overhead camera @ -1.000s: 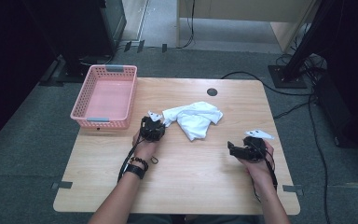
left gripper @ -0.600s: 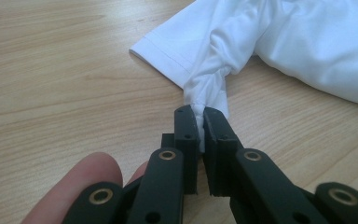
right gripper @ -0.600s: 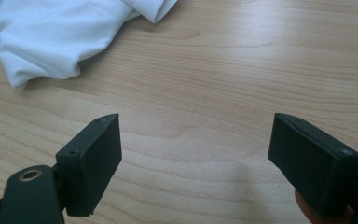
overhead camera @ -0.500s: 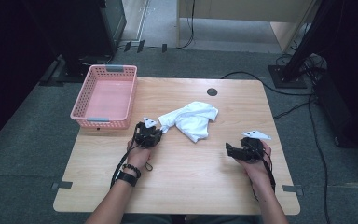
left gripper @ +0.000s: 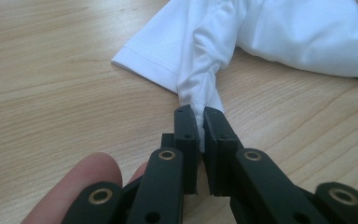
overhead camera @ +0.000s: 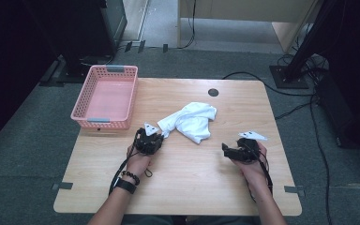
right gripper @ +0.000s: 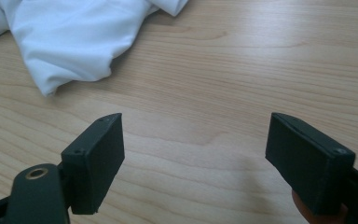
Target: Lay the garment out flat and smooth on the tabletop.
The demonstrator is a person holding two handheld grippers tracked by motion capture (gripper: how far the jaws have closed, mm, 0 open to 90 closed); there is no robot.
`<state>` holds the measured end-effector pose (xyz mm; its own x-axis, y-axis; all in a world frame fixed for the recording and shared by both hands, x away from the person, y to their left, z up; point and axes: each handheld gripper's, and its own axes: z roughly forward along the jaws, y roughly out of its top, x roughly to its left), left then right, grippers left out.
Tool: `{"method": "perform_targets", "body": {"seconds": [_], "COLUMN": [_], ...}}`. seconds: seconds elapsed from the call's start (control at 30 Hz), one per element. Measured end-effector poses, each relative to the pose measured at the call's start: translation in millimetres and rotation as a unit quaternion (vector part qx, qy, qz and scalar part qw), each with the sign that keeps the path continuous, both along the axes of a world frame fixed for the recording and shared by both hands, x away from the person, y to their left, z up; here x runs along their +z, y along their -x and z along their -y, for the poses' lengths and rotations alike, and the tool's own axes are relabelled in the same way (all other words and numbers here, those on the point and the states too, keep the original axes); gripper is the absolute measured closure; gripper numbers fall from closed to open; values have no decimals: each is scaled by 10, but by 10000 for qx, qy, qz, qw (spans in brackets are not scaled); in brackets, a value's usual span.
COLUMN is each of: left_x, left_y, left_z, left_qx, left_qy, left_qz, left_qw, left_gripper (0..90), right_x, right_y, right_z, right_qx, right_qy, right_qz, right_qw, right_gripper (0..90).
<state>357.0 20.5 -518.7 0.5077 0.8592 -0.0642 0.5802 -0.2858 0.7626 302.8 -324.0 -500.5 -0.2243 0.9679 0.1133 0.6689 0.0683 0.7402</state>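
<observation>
Left gripper [left gripper: 200,126] fingers pinching sleeve of white T-shirt [overhead camera: 192,121]; garment trails toward 2 o'clock. Right gripper [overhead camera: 229,151] fingers spread, empty, shirt at 11 o'clock.

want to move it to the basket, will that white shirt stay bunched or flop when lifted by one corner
Probably floppy: the white shirt twists into a thin rope where the left tongs pinch it. Likely light, since that small pinch drags it. The rest would probably hang loose and trail on the table.
</observation>
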Motion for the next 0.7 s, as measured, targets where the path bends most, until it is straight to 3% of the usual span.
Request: {"method": "perform_targets", "body": {"seconds": [0.13, 0.23, 0.33, 0.47, 0.6, 0.7], "left_x": [-4, -5, -6, -6, -7, -7], "left_y": [6, 3, -1, -8, -13, -18], "left_z": [0, -4, -7, -17, -21, -28], "left_qx": [11, 11, 18, 20, 36, 37], "left_qy": [28, 48, 70, 138, 177, 200], "left_qz": [8, -1, -10, -46, -68, -80], "left_qw": [10000, 10000, 10000, 9999, 9998, 9998], "left_gripper": [867, 865, 865, 864, 861, 860], "right_x": [-22, -14, -7, 0, -21, -76], "right_y": [-58, -130, -216, -331, -437, -501], "right_z": [-136, -218, -290, -422, -563, -649], "right_qx": [118, -7, -76, 51, 189, 251], "right_qy": [39, -35, -317, -421, -312, -379], "right_qz": [16, 74, 144, 148, 62, -76], "right_qw": [9999, 10000, 9994, 9990, 9993, 9989], "right_gripper": [209, 265, 331, 376, 407, 475]}}
